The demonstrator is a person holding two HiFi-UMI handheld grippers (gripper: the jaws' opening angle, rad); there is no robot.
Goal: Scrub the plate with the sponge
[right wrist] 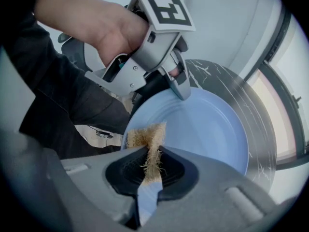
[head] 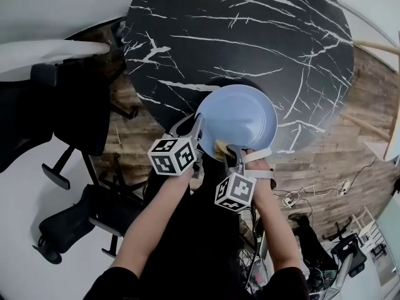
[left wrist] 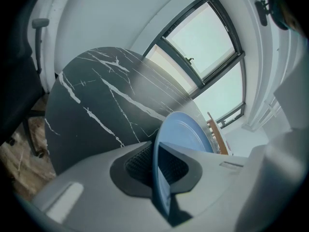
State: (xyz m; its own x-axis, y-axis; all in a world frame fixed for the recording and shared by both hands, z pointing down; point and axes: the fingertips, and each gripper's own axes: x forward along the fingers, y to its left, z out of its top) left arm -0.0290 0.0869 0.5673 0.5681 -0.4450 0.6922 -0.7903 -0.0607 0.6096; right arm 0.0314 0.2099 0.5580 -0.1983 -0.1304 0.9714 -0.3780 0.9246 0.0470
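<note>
Two grippers meet at one plate (head: 244,114). We note the left gripper (left wrist: 157,166) nearly closed, its jaws pinching the plate's rim and holding it over the table's (head: 250,36) near edge, face toward the right gripper (right wrist: 153,166). That one's jaws are almost together on a thin sponge (right wrist: 145,137). The sponge's long axis runs out along the jaws, and its free end touches the plate's rim.

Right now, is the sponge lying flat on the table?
No, the sponge is pinched in the right gripper, up by the blue plate.
</note>
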